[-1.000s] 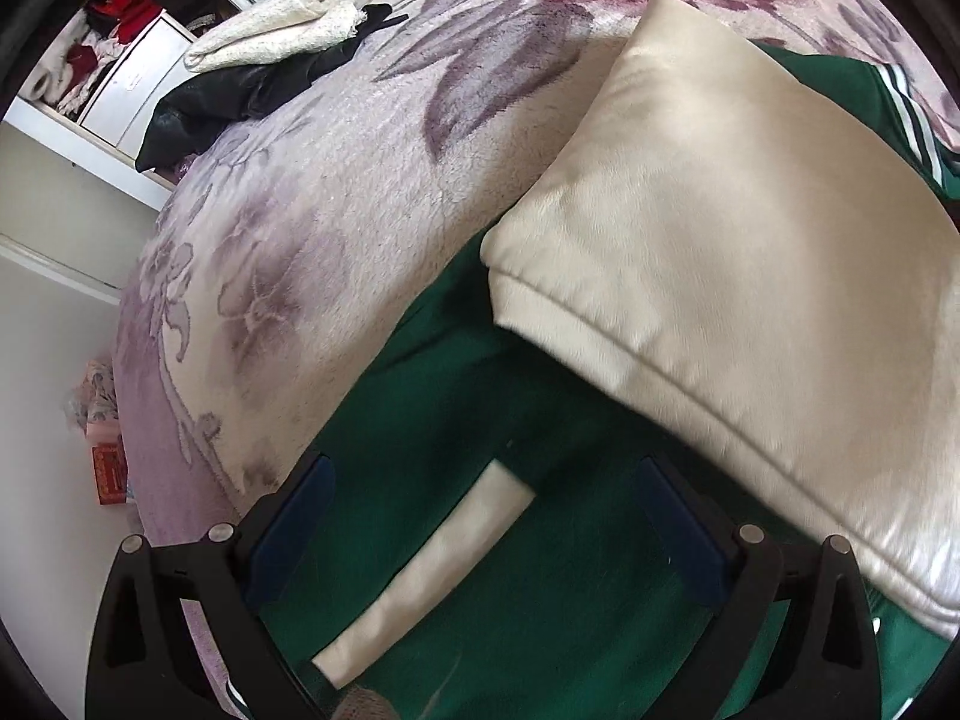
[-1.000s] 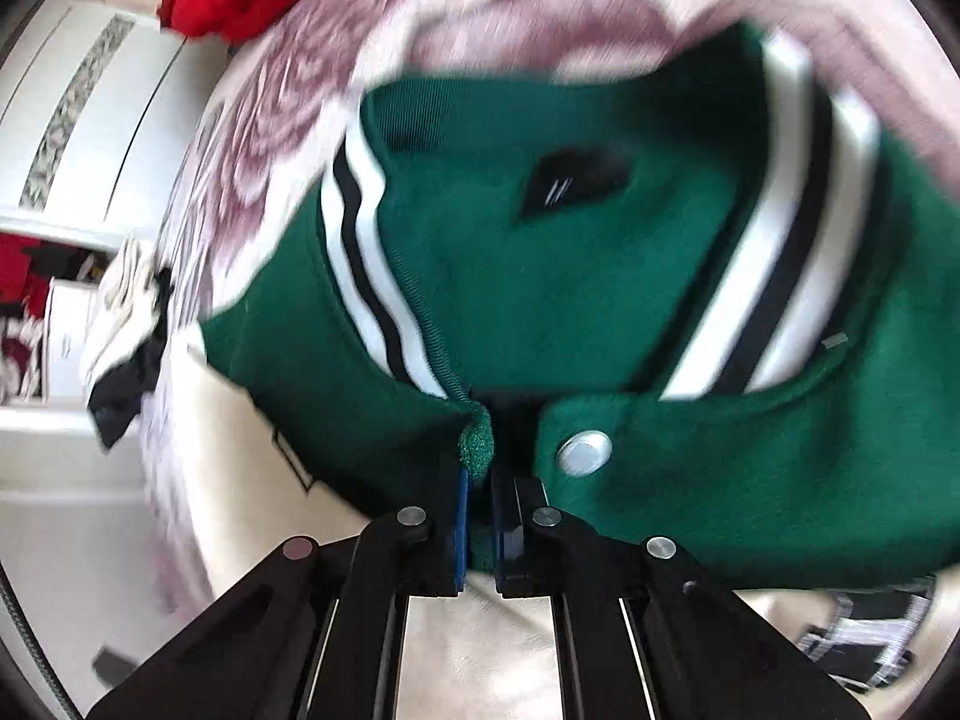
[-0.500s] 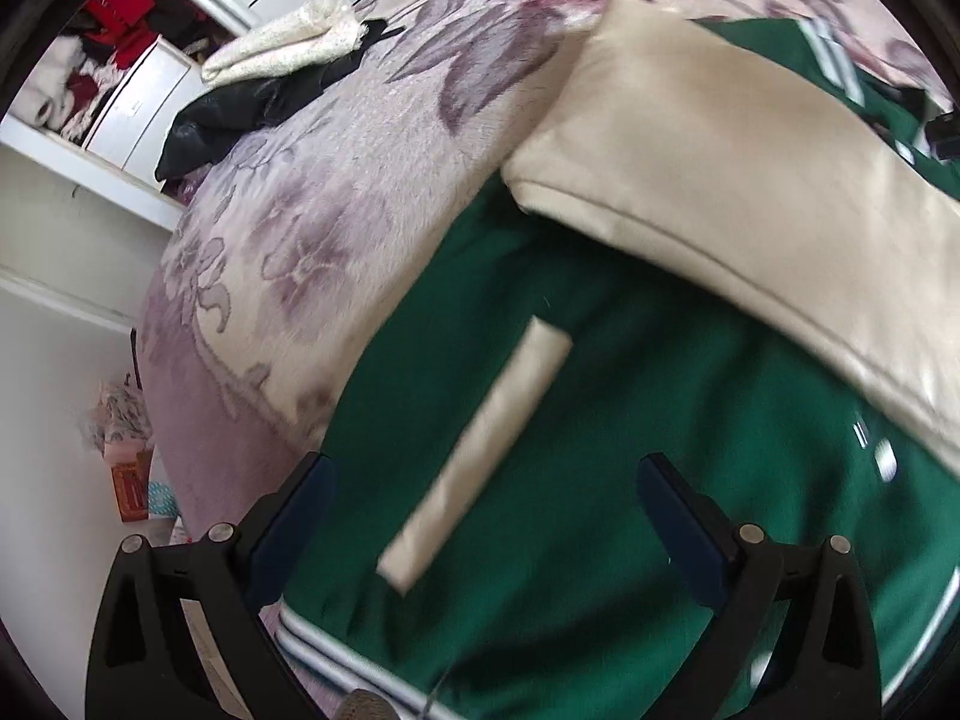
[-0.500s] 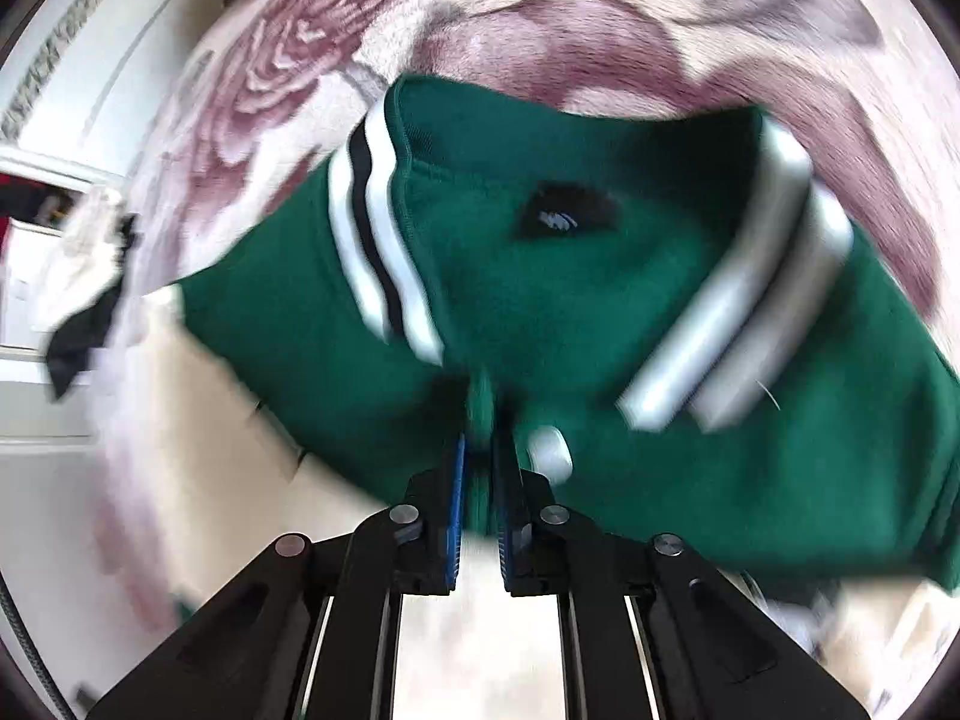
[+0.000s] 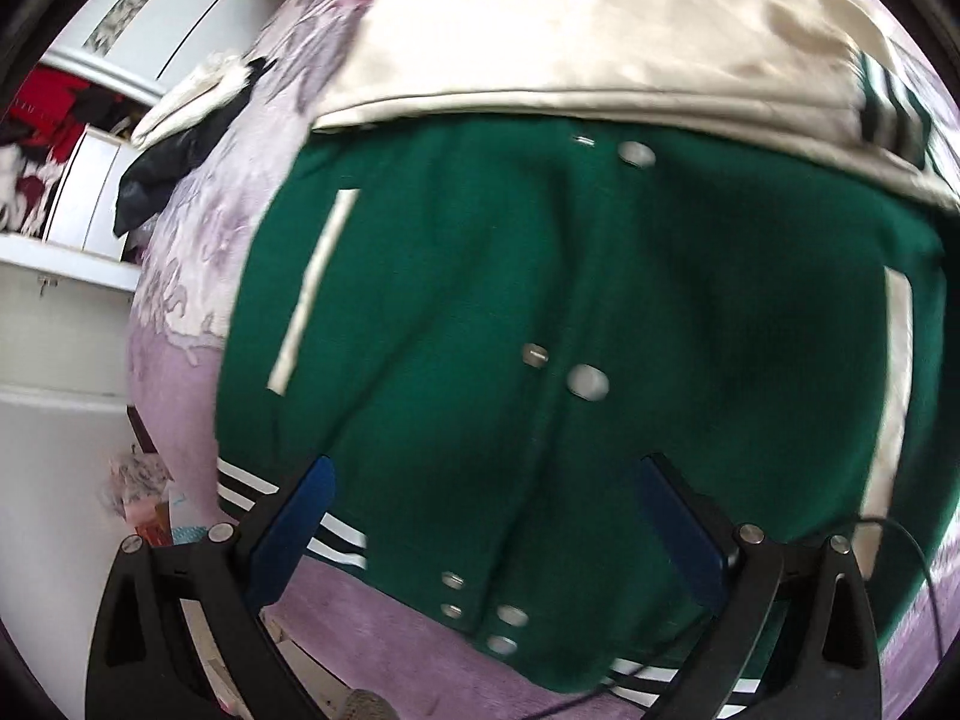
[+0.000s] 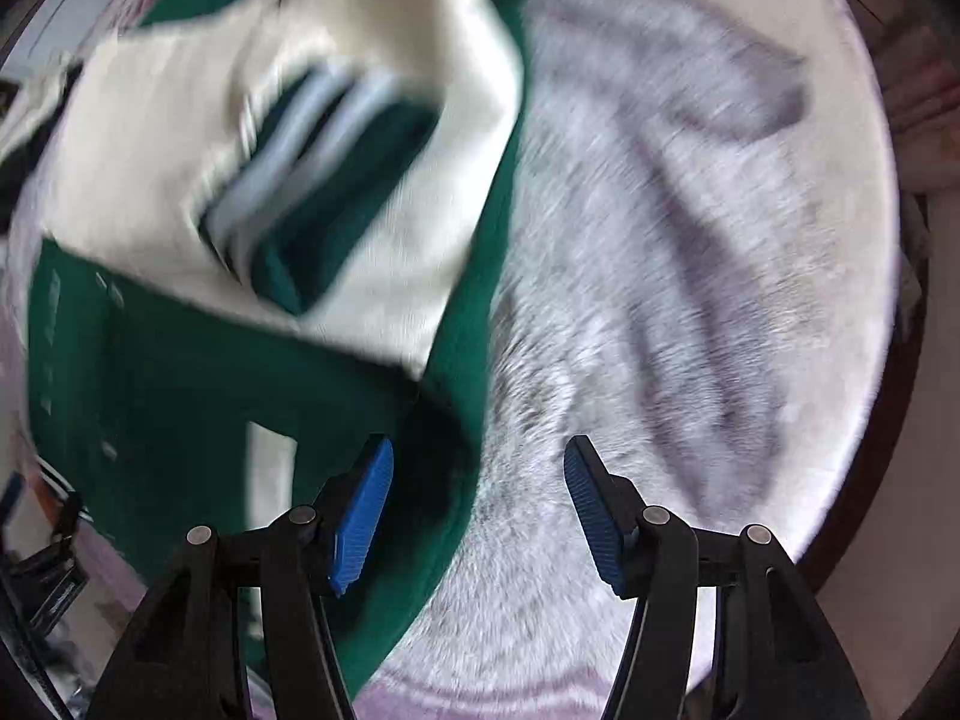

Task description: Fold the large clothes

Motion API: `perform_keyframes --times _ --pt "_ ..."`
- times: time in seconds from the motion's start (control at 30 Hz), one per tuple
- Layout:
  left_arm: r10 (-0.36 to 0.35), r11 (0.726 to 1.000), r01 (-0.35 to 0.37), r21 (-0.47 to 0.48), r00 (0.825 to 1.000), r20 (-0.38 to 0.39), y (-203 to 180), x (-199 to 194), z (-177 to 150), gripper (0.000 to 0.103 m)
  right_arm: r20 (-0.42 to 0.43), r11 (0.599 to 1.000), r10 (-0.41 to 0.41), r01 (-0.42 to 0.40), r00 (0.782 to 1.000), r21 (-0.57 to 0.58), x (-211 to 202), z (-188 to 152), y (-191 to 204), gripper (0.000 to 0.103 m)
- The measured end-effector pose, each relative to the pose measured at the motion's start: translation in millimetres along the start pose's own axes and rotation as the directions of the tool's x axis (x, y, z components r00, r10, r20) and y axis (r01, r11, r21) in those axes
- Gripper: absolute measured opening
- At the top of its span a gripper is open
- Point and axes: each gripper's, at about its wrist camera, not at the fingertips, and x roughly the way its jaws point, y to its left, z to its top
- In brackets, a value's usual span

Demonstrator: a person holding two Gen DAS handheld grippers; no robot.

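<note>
A green varsity jacket with silver snaps lies front-up on the floral bedspread. Its cream sleeves are folded across the chest, and a striped cuff rests on top of them. My left gripper hovers open above the jacket's lower front, close to the striped hem, with nothing between its pads. My right gripper points down over the jacket's right edge, where green cloth meets blanket. Its jaws are opening and nothing is pinched between them. The right wrist view is blurred.
A cream and black pile of clothes lies at the bed's far left corner. White wardrobe drawers and shelves with red garments stand beyond it. The bed's near edge drops to the floor at the left. Bare blanket stretches to the jacket's right.
My right gripper let go of the collar, its jaws parted, and it swung over to the jacket's right edge. My left gripper, still open, travelled from the sleeve area to the hem.
</note>
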Motion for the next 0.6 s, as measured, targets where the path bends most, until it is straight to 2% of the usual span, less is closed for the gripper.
perform_keyframes --times 0.03,0.07,0.1,0.17,0.23,0.27,0.33,0.43,0.6 --pt "0.007 1.0 -0.007 0.01 1.0 0.003 -5 -2 -2 0.103 0.039 0.999 -0.043 0.044 0.998 -0.017 10 1 3 0.044" --pt "0.014 1.0 -0.015 0.018 1.0 0.008 -6 -4 -5 0.103 0.077 0.996 -0.086 0.088 0.993 -0.015 13 3 2 0.04" --pt "0.023 0.999 -0.024 0.025 1.0 0.017 -8 -8 -8 0.103 0.119 0.993 -0.115 0.112 0.986 0.032 17 7 -7 0.041" --pt "0.038 0.999 -0.039 0.038 0.999 0.025 -10 -14 -14 0.103 0.107 0.984 0.004 -0.023 0.994 0.174 24 10 -34 0.041" --pt "0.031 0.998 -0.032 0.052 0.999 0.024 -11 -23 -21 0.103 0.103 0.986 0.018 -0.035 0.994 0.161 18 6 -35 0.043" --pt "0.022 0.998 -0.024 0.065 0.999 0.027 -13 -31 -26 0.103 0.073 0.988 0.027 -0.038 0.997 0.148 12 -1 -35 0.045" --pt "0.003 0.995 -0.007 0.097 0.999 0.043 -23 -49 -35 0.103 0.019 0.983 0.08 -0.082 0.997 0.163 -3 -29 -54 0.059" --pt "-0.047 0.987 0.037 0.157 0.997 0.06 -43 -78 -51 0.103 -0.037 0.975 0.12 -0.111 0.992 0.193 -27 -75 -78 0.059" --pt "-0.156 0.958 0.139 0.249 0.987 0.048 -94 -103 -74 0.103 -0.087 0.954 0.091 -0.062 0.992 0.293 -61 -170 -137 0.062"
